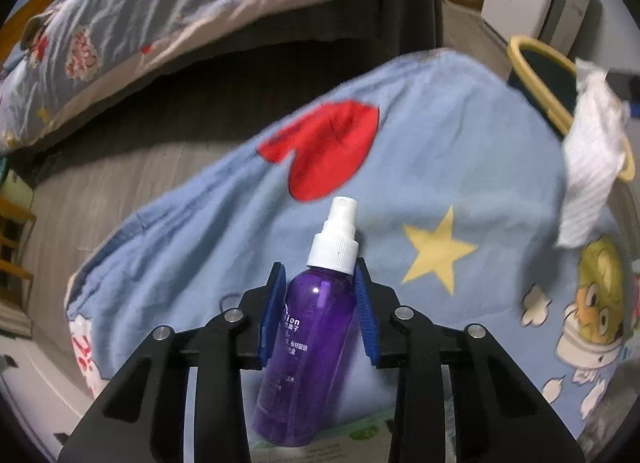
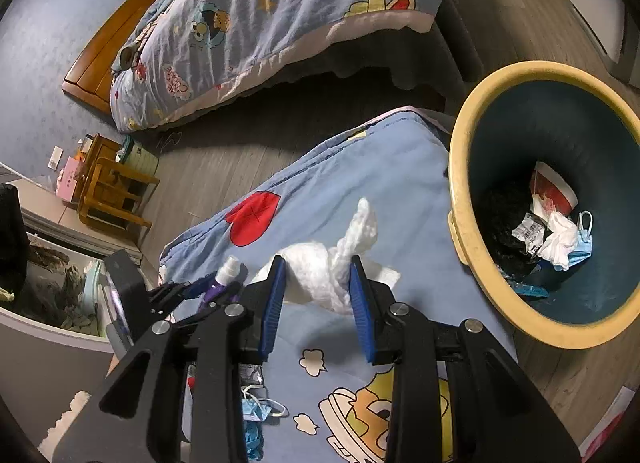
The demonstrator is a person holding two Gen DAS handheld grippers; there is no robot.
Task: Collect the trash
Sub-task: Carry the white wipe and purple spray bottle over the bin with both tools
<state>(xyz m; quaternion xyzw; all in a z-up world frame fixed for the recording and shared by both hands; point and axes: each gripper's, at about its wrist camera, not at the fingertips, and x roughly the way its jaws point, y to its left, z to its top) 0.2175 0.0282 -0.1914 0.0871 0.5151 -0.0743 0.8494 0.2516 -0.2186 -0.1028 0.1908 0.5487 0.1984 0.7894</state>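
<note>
Though the bin [image 2: 472,199] at right already holds scraps, my right gripper [image 2: 318,283] clamps a tissue [image 2: 320,267] mid-frame, my left gripper [image 1: 320,295] pinches the purple bottle [image 1: 308,327] low centre; a mask [image 2: 256,411] remains lower left.

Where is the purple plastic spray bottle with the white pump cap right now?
The purple plastic spray bottle sits between the left gripper's blue pads, above the blue cartoon quilt; in the right wrist view it's at left.

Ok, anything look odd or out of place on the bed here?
Yes: trash on the blanket, namely a blue mask at the near edge. The left tool grips a purple spray bottle with liquid inside, odd as trash. The bin stands upright.
</note>
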